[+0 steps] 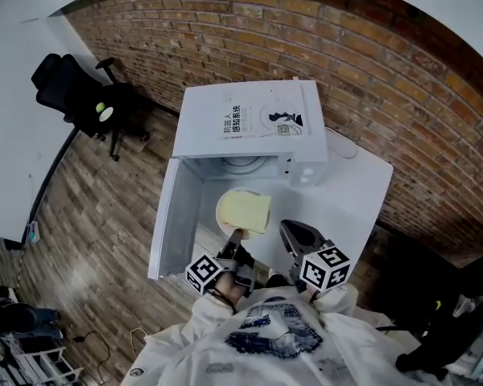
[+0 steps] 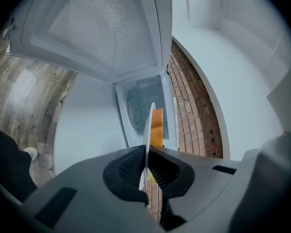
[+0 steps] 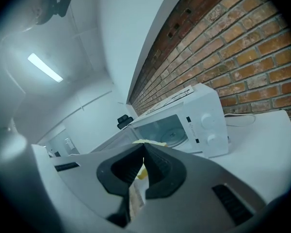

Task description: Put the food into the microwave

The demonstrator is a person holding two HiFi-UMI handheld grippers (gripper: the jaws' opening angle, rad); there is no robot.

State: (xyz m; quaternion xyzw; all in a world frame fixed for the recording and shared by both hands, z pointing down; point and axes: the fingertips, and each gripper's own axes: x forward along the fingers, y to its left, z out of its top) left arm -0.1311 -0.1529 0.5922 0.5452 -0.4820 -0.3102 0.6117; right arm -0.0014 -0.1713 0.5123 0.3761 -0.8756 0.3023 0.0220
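Note:
A white microwave (image 1: 249,123) stands on a white table (image 1: 358,187) with its door (image 1: 177,223) swung open to the left. My left gripper (image 1: 236,238) is shut on the rim of a white plate (image 1: 225,207) that carries a yellow slab of food (image 1: 248,212), held just in front of the cavity. In the left gripper view the plate (image 2: 149,125) shows edge-on between the jaws, with the food (image 2: 157,127) on its right side and the glass turntable (image 2: 135,108) beyond. My right gripper (image 1: 290,230) hangs beside the plate to its right, jaws shut, holding nothing.
A brick wall (image 1: 402,79) runs behind the microwave. A black office chair (image 1: 76,95) stands on the wooden floor at the left, beside a white desk (image 1: 16,119). The microwave's dials (image 3: 214,127) face the right gripper.

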